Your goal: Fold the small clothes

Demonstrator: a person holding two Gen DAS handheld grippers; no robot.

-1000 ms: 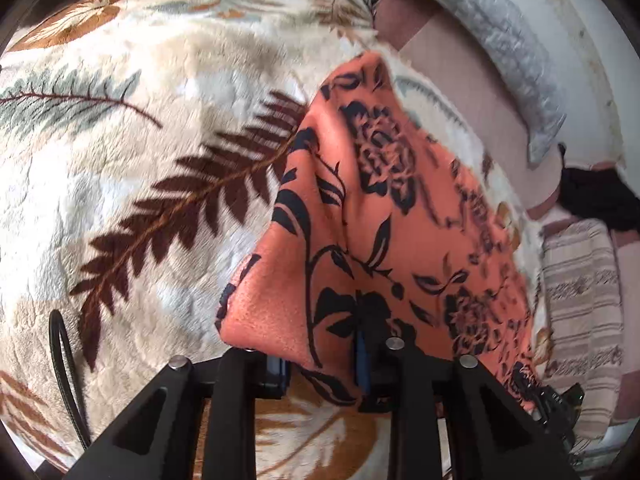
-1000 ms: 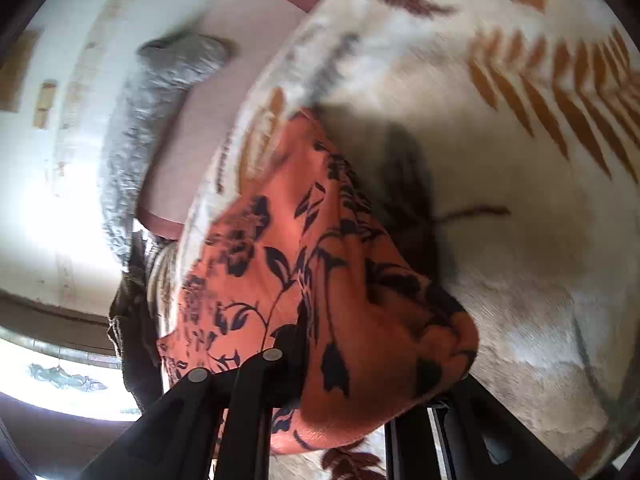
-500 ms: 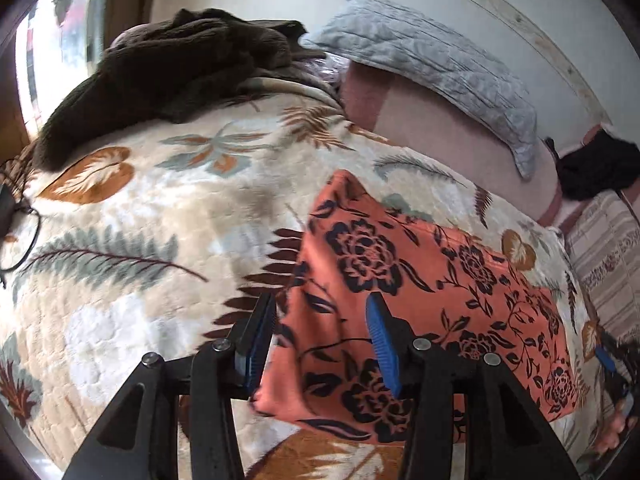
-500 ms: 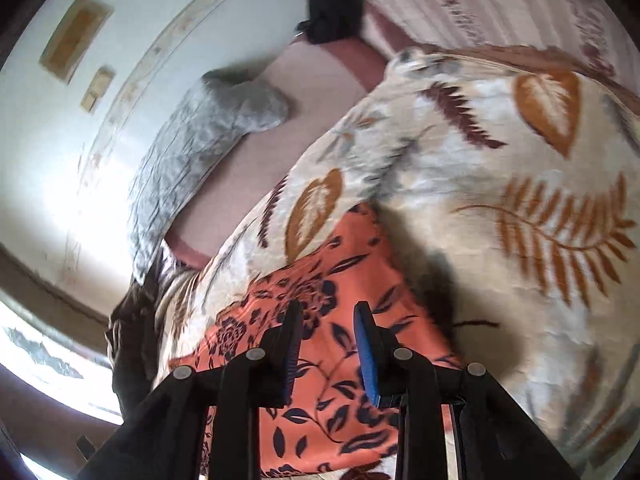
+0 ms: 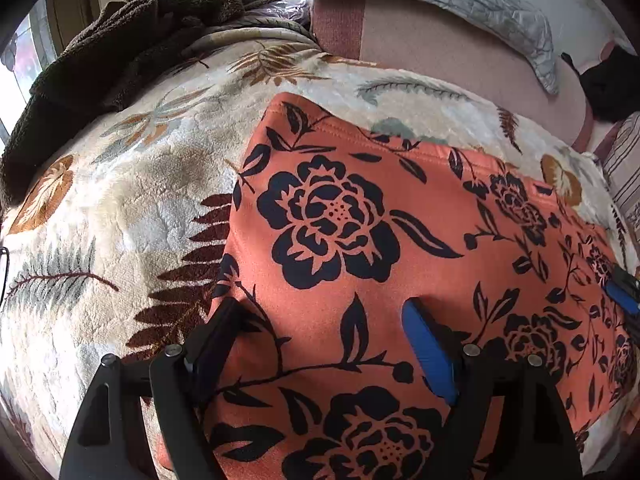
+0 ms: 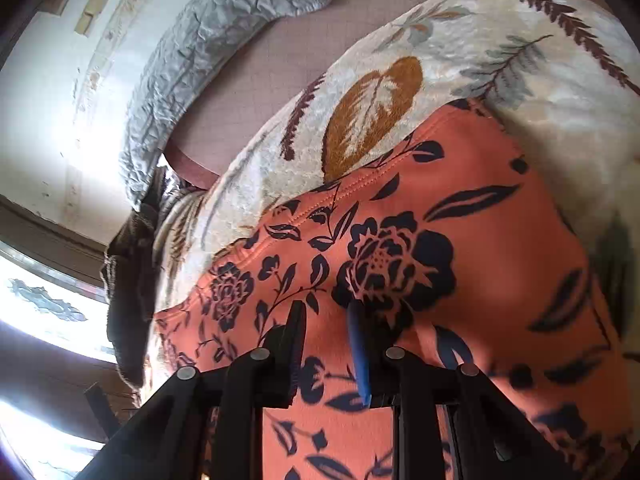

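An orange garment with dark floral print (image 5: 360, 208) (image 6: 460, 208) lies flat, folded, on a cream leaf-patterned blanket (image 5: 140, 200) (image 6: 440, 32). My left gripper (image 5: 322, 306) hovers over the garment's near left part. Its jaws are opening wide, and only the flat cloth shows below the gap, nothing pinched. My right gripper (image 6: 326, 308) hangs over the garment's other end. Its jaws stand a narrow gap apart and are closing, with nothing clamped between the blue pads (image 6: 358, 352). A blue pad of the right gripper (image 5: 622, 294) shows at the far right of the left wrist view.
A dark brown fleece heap (image 5: 120, 48) lies at the blanket's far left. A grey quilted pillow (image 5: 460, 0) (image 6: 208, 48) rests on a pink sheet (image 5: 440, 52) against the wall. Striped fabric (image 5: 624, 168) and a black item (image 5: 608, 88) sit at far right.
A second ago both grippers held a lifted edge of the orange garment. They let go, the cloth now lies flat, both grippers drew back above it, and the left jaws spread wider.
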